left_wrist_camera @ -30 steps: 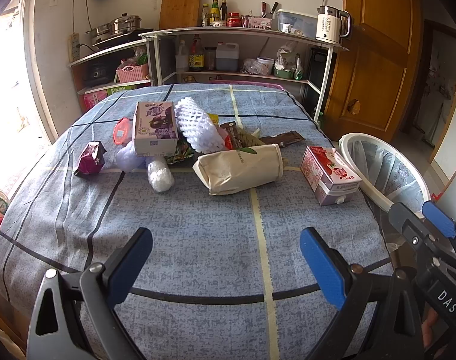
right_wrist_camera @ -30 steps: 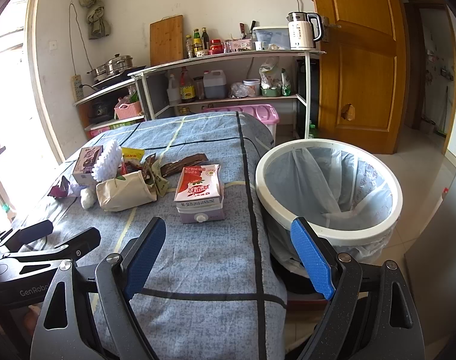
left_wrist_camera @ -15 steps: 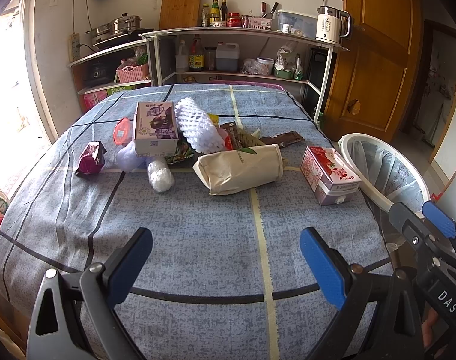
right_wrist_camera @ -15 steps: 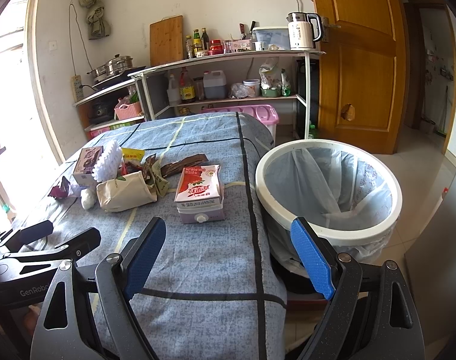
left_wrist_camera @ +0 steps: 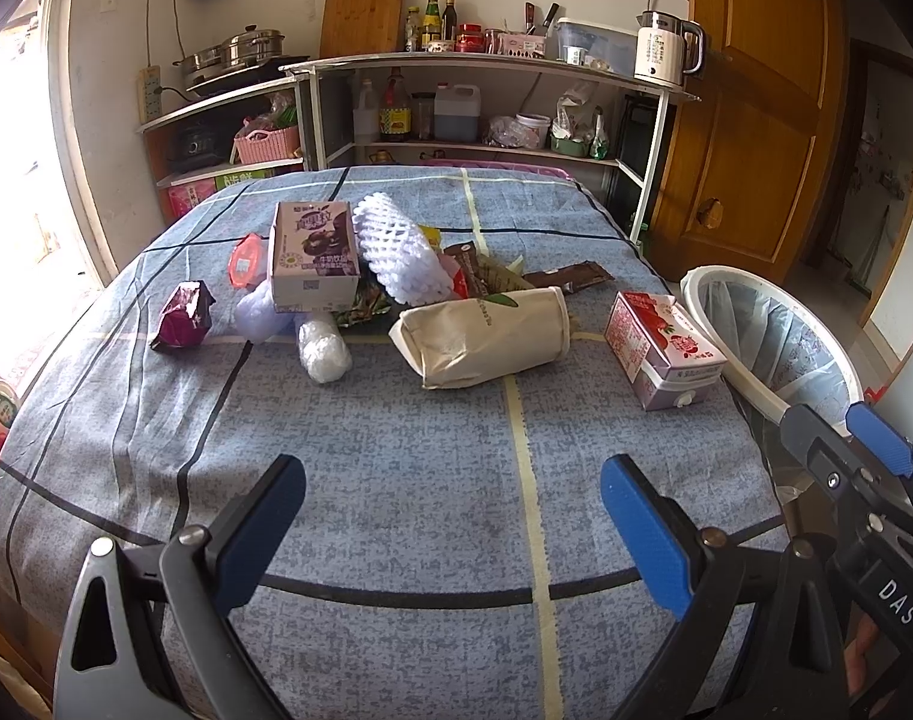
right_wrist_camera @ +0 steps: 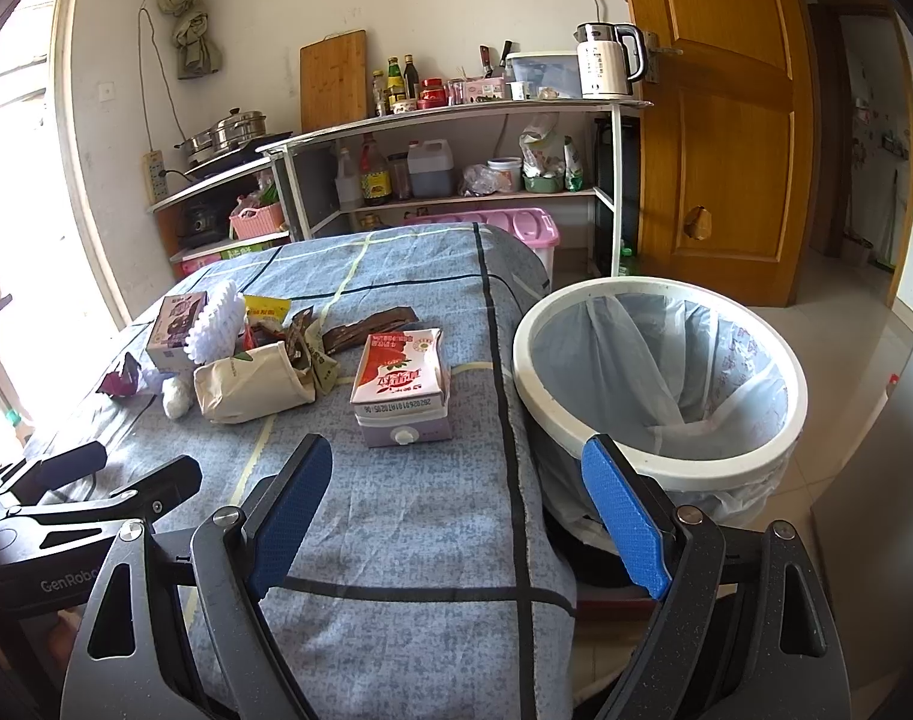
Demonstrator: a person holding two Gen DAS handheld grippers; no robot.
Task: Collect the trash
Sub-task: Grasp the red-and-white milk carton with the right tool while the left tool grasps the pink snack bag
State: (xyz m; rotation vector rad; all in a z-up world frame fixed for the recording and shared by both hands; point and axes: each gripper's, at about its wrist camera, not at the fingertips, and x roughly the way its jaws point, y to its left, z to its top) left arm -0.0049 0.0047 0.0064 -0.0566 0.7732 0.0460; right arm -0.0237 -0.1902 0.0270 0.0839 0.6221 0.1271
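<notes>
Both my tongs, left and right, hang spread and empty. The milk carton lies on the table straight ahead of the right pair, lengthwise toward me, beside the bin.

On the worktop ahead of me the paper bag lies mid-way, the milk carton to its right near the edge, the drink box and foam net behind; the bin stands off the worktop's right side
</notes>
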